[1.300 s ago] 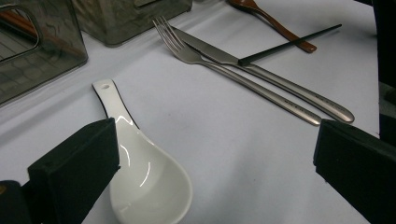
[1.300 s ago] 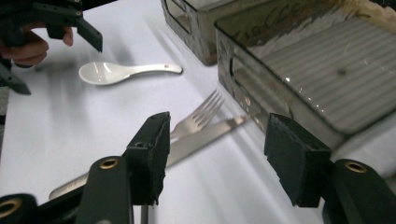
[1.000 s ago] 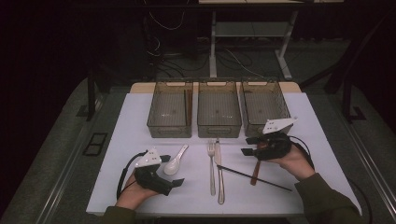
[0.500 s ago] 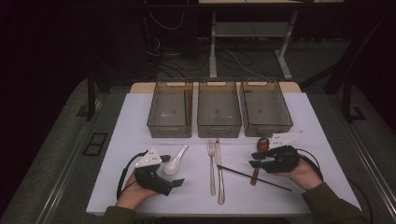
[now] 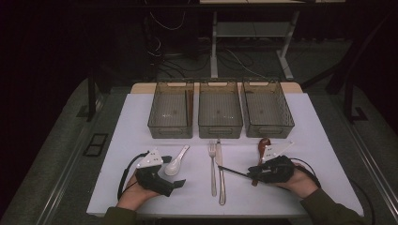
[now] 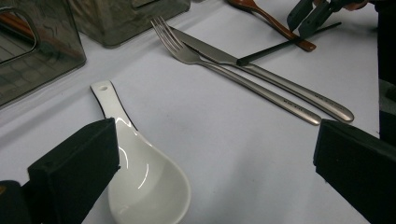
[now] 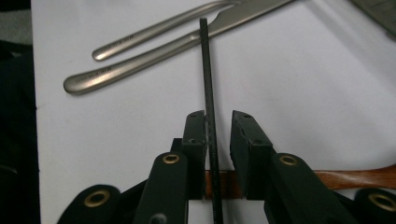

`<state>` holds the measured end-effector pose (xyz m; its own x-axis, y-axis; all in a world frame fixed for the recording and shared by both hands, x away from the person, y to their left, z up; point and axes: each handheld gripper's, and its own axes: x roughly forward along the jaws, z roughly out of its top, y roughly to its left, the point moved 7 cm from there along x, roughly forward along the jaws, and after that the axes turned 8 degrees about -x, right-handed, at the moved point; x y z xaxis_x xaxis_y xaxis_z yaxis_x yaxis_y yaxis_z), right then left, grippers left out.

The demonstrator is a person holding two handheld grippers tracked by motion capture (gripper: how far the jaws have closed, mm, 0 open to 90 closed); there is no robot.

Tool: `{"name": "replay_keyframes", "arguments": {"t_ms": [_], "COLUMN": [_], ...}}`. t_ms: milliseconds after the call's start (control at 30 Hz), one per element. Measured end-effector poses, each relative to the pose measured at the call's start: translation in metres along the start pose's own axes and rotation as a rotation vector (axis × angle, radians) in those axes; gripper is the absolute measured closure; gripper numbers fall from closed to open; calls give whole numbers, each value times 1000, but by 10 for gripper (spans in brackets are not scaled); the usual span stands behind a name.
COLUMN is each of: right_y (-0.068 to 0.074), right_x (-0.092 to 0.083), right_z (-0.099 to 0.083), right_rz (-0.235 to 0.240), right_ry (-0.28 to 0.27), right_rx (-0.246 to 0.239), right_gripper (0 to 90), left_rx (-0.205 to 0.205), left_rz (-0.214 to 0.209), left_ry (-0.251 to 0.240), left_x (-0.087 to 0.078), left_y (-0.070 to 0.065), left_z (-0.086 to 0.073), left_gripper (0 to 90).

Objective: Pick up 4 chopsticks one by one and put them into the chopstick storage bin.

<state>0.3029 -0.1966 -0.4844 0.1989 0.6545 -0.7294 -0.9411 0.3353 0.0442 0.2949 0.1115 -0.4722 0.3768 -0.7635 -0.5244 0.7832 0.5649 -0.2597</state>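
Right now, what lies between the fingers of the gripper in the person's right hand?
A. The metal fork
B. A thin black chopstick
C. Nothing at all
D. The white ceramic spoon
B: in the right gripper view the black chopstick runs straight up between the fingers of the right gripper, which have just been closing around it, with a gap left on one side; the white spoon lies by the left gripper.

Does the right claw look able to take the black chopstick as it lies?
Probably yes: the right claw has just been closing around the black chopstick, which lies between its jaws; a gap shows on one side, so no grip yet.
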Motion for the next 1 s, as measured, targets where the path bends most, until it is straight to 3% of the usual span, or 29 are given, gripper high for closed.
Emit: {"name": "replay_keyframes", "arguments": {"t_ms": [400,1000], "right_y": [3,1], "right_x": [10,10], "right_z": [-6,-7], "right_rz": [0,-8], "right_ry": [66,74], "right_rx": [-22,-46], "right_gripper": [805,845], "left_rx": [0,1], "left_rz": [-2,-2], "left_ry": [2,3], "left_x": [1,1], "left_y": [0,0], "left_z": [0,0], "left_gripper": [0,0]}}
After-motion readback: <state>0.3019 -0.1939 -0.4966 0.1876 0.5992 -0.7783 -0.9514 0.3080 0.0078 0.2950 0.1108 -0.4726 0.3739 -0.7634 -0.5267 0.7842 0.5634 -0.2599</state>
